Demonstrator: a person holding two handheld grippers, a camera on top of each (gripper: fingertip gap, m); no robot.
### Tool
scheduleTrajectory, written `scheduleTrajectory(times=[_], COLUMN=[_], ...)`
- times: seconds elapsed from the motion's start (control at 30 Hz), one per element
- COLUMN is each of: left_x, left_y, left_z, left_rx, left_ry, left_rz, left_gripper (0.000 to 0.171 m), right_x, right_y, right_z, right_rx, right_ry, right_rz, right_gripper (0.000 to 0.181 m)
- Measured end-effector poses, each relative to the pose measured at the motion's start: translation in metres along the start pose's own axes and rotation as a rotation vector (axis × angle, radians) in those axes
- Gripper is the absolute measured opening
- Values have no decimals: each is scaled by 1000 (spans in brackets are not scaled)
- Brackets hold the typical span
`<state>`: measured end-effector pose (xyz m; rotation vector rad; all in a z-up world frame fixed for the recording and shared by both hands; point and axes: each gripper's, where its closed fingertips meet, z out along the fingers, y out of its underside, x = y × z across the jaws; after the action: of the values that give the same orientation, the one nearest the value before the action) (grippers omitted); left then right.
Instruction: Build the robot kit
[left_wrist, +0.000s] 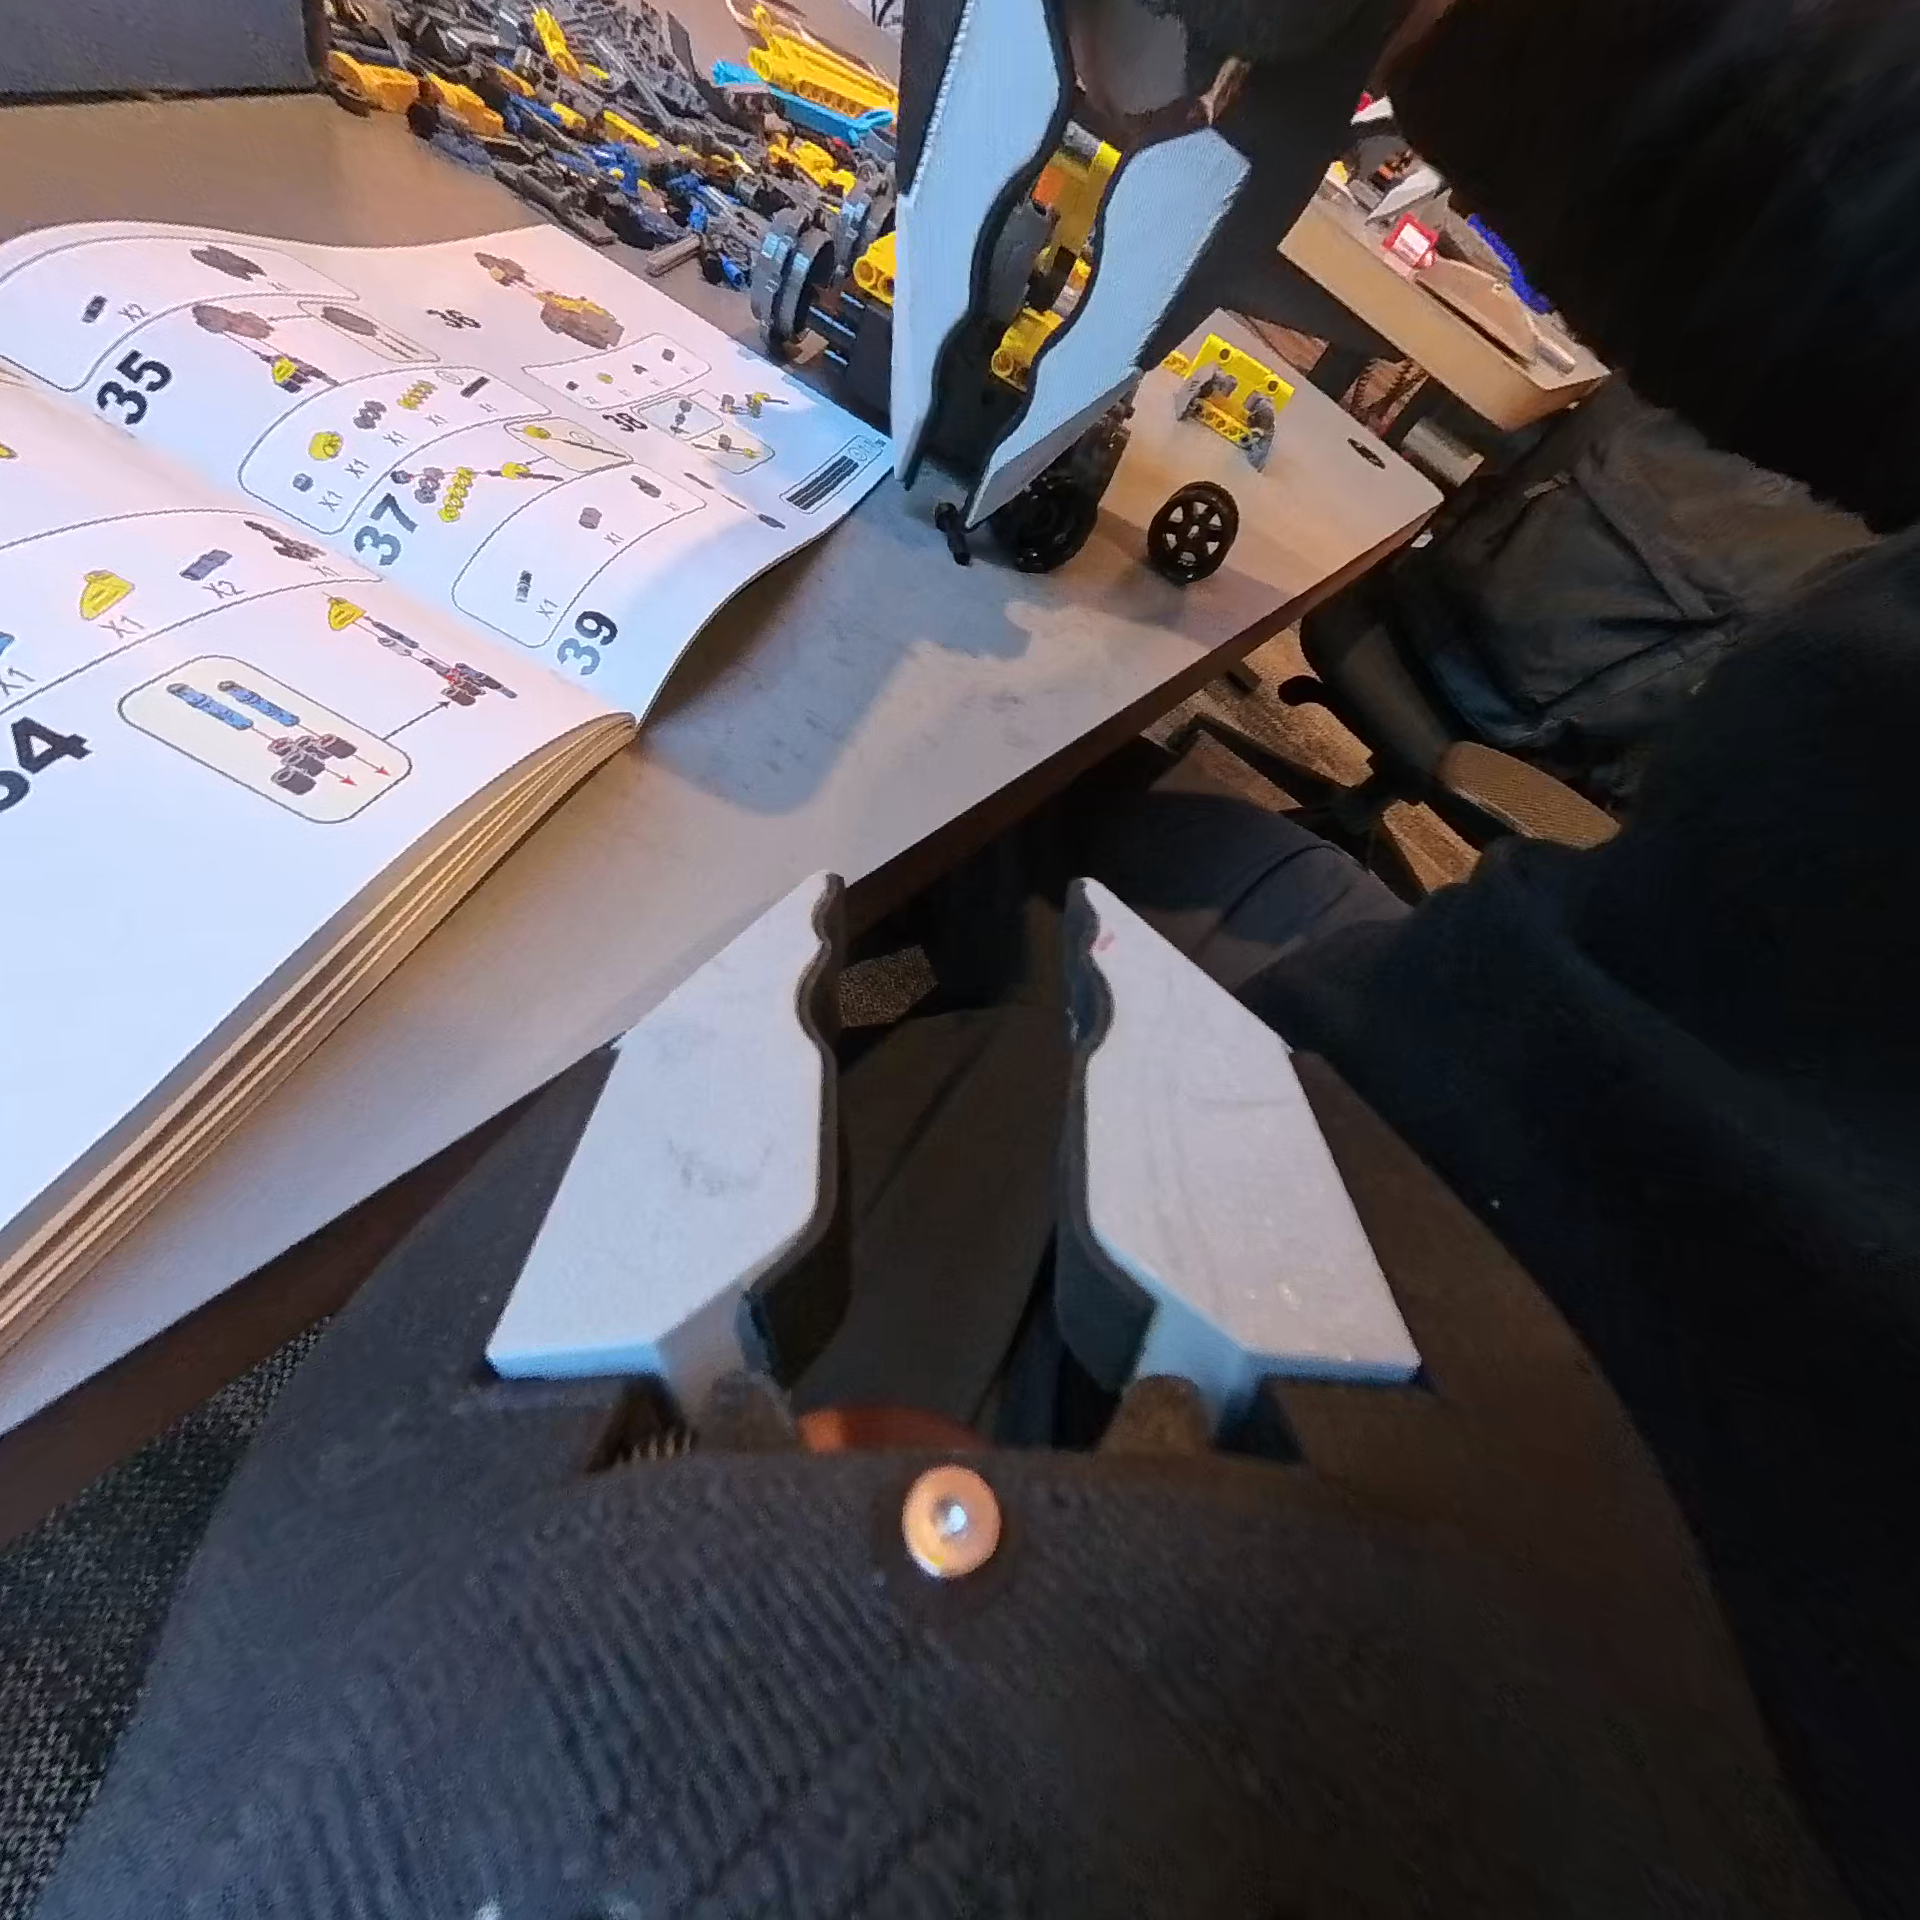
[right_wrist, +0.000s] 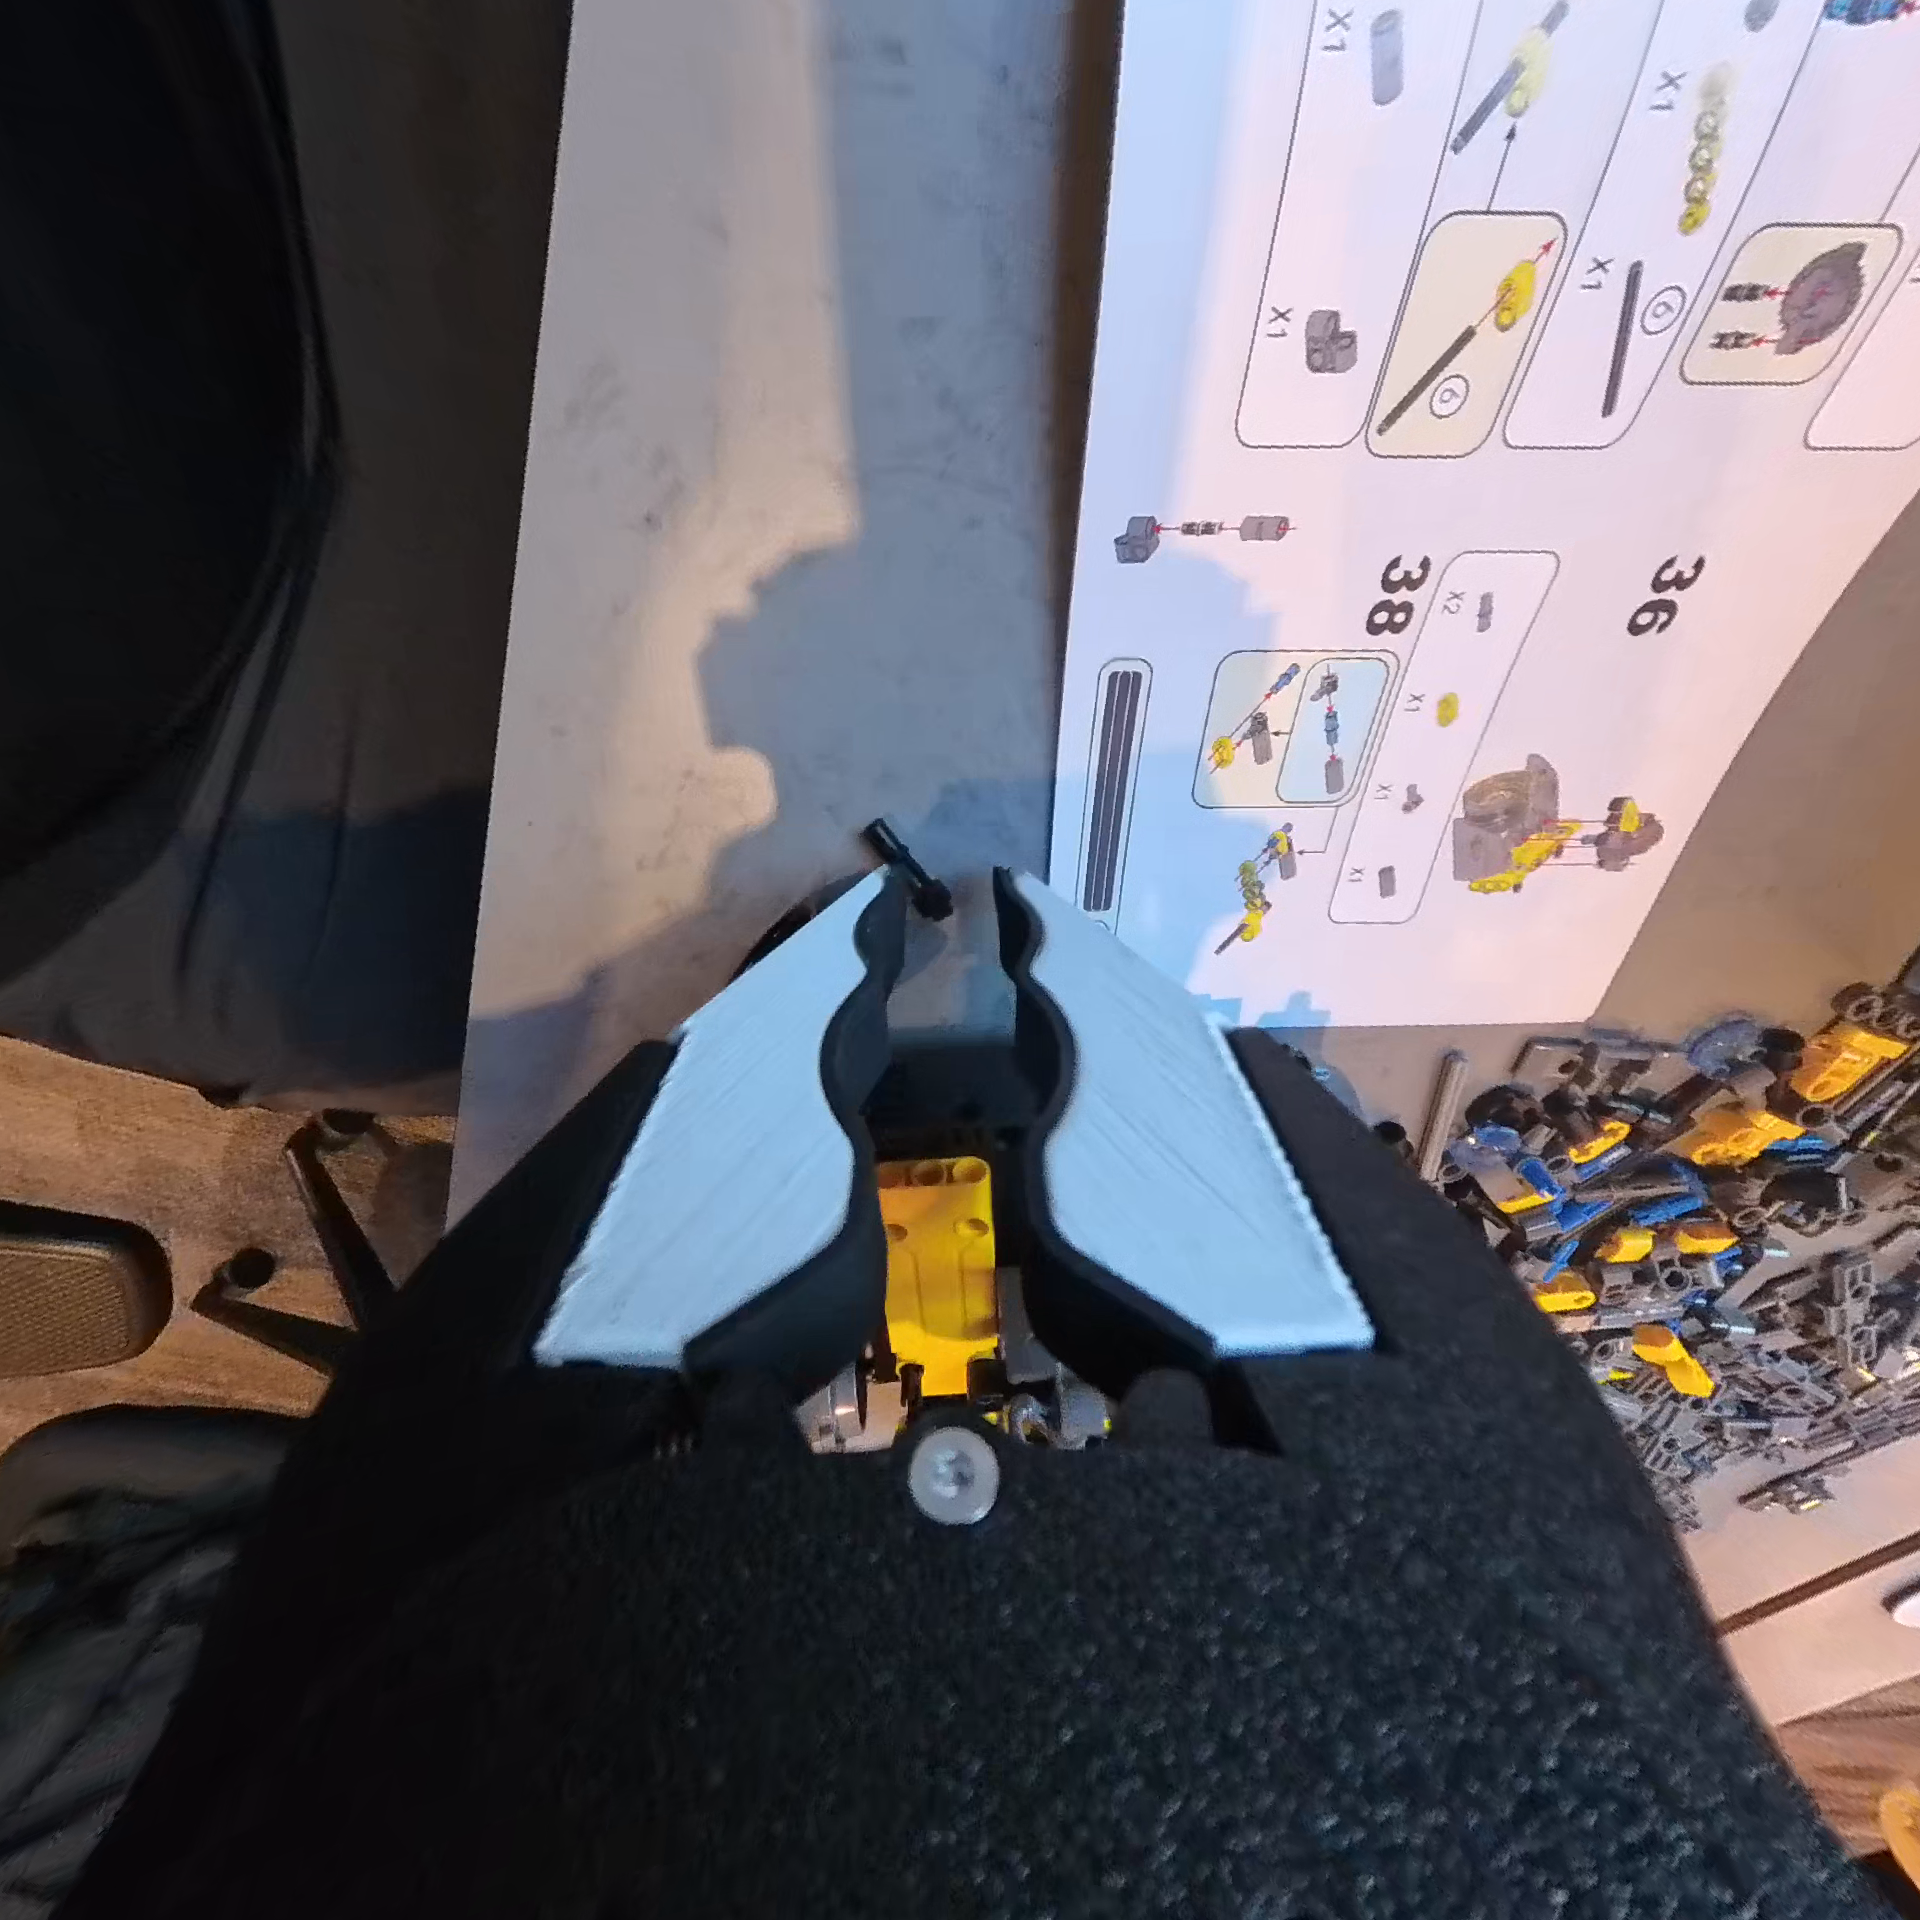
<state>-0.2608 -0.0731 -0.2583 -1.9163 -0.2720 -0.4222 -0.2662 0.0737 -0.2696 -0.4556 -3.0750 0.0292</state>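
The small black plastic pin (right_wrist: 906, 869) lies on the pale grey surface (right_wrist: 727, 416), just off the tip of the right hand-held gripper (right_wrist: 943, 894), touching or nearly touching its left fingertip; whether it is pinched cannot be told. In the left wrist view the same black pin (left_wrist: 951, 528) sits right at the tips of that right hand-held gripper (left_wrist: 935, 499), which points down at the surface (left_wrist: 831, 727). Its grey-faced fingers stand a narrow gap apart at the tips, nothing plainly clamped between them.

Behind those fingers stands a yellow and grey brick-built model (right_wrist: 935, 1257), seen through the gap. Two black spoked wheels (left_wrist: 1192, 530) stand on the surface just beside it, and a small yellow and grey sub-assembly (left_wrist: 1236, 400) lies a little further off.

The left hand-held gripper (left_wrist: 948, 899) hovers at the near edge of the surface, over a dark-clothed lap, its fingers moderately apart and empty.

An open white instruction booklet with printed diagrams (left_wrist: 312, 623) lies to the left. Beyond it spreads a heap of loose yellow, blue and grey building pieces (left_wrist: 644, 135). A black office chair (left_wrist: 1507, 644) stands past the edge of the surface.
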Motion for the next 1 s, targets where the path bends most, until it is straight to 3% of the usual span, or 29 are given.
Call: scheduleTrajectory(times=[0.57,0.77,1.0], left_x=[2,13,45], left_y=[2,-17,-27], left_z=[4,7,53], left_rx=[-14,45,-45], left_ry=[7,-30,1], left_rz=[14,179,344], left_gripper=[38,26,25], right_x=[-1,-11,-52], right_y=[-4,-33,-35], right_z=[4,-25,-36], right_rx=[64,263,368], right_ry=[-15,81,179], right_rz=[26,54,45], right_gripper=[7,6,7])
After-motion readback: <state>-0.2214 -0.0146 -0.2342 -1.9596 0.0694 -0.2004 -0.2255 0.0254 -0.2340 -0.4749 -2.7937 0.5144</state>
